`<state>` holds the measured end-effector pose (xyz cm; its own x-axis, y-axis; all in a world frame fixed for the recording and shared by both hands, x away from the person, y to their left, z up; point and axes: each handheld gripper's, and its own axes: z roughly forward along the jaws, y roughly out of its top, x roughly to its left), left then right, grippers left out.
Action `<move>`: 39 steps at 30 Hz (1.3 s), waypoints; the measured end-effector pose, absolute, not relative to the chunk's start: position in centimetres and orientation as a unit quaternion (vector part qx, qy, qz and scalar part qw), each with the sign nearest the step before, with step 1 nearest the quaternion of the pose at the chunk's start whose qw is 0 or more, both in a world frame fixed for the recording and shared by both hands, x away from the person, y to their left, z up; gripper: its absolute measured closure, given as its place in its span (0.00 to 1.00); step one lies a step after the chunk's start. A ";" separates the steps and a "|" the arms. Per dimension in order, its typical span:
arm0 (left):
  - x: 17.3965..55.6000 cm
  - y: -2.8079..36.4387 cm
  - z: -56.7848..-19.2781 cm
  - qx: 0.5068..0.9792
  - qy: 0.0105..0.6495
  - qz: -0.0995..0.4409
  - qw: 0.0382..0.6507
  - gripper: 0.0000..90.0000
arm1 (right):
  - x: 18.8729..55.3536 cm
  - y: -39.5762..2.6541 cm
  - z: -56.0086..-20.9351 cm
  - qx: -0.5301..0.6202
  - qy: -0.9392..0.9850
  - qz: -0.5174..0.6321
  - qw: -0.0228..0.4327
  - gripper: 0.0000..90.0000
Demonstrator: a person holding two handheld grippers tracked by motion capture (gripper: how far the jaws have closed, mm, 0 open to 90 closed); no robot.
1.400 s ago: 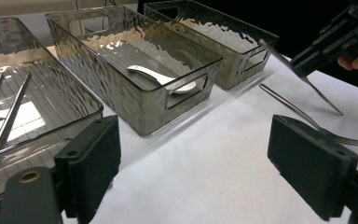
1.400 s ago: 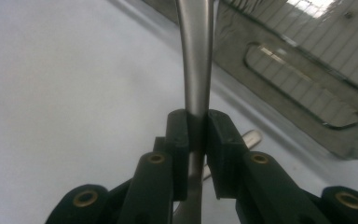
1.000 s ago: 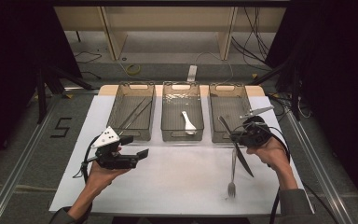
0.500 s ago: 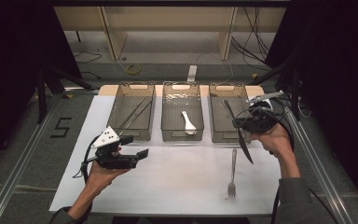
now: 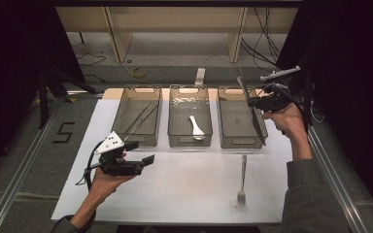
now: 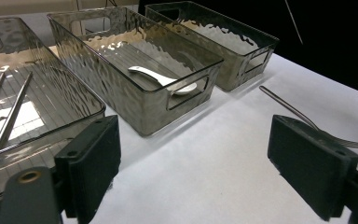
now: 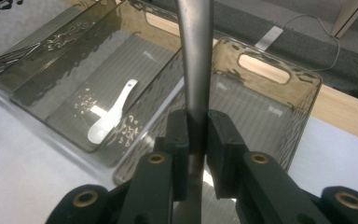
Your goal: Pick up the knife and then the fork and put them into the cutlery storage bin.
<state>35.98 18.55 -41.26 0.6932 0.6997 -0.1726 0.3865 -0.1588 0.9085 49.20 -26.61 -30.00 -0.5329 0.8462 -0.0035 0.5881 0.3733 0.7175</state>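
My right gripper (image 5: 258, 101) clamps a knife (image 5: 252, 114) mid-length, so it hangs over the right bin (image 5: 240, 141) ready for lowering inside. My left gripper (image 5: 142, 152), jaws wide, holds nothing near the left bin (image 5: 137, 138).

3 smoky-grey rippled bins (image 5: 189, 141) sit on white paper (image 5: 175, 189); spoon (image 5: 195, 127) white, fork (image 5: 242, 178) silver.

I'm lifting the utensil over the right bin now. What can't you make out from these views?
- Utensil in the right gripper: its type; both ends cut off in the right gripper view, thin and dark in the high view.
- Fork tines: partly behind the left gripper's jaw pad.
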 end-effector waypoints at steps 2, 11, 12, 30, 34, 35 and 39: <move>36.0 18.5 -41.2 0.746 0.364 0.146 0.538 0.19 | 50.0 -26.7 -29.8 0.445 0.807 0.337 0.190 0.89; 36.0 18.5 -41.3 0.748 0.363 0.145 0.537 0.19 | 52.3 -26.7 -29.2 0.452 0.800 0.337 0.204 0.89; 36.0 18.5 -41.3 0.747 0.363 0.145 0.537 0.19 | 52.5 -26.7 -29.2 0.453 0.799 0.337 0.205 0.89; 36.0 18.5 -41.3 0.749 0.361 0.143 0.537 0.19 | 56.9 -26.2 -32.6 0.470 0.800 0.313 0.203 0.89; 36.0 18.5 -41.2 0.748 0.361 0.143 0.538 0.19 | 57.0 -26.1 -33.2 0.475 0.799 0.309 0.203 0.89; 36.0 18.5 -41.3 0.748 0.361 0.143 0.538 0.19 | 57.0 -26.1 -33.4 0.476 0.798 0.309 0.200 0.89; 36.0 18.5 -41.2 0.748 0.361 0.143 0.539 0.19 | 57.2 -26.3 -34.6 0.485 0.800 0.293 0.199 0.89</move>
<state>35.95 18.47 -41.24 0.6991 0.6933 -0.1748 0.3858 -0.1599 0.9086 57.18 -26.29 -34.55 -0.4509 0.8919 -0.0345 0.6589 0.3586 0.6613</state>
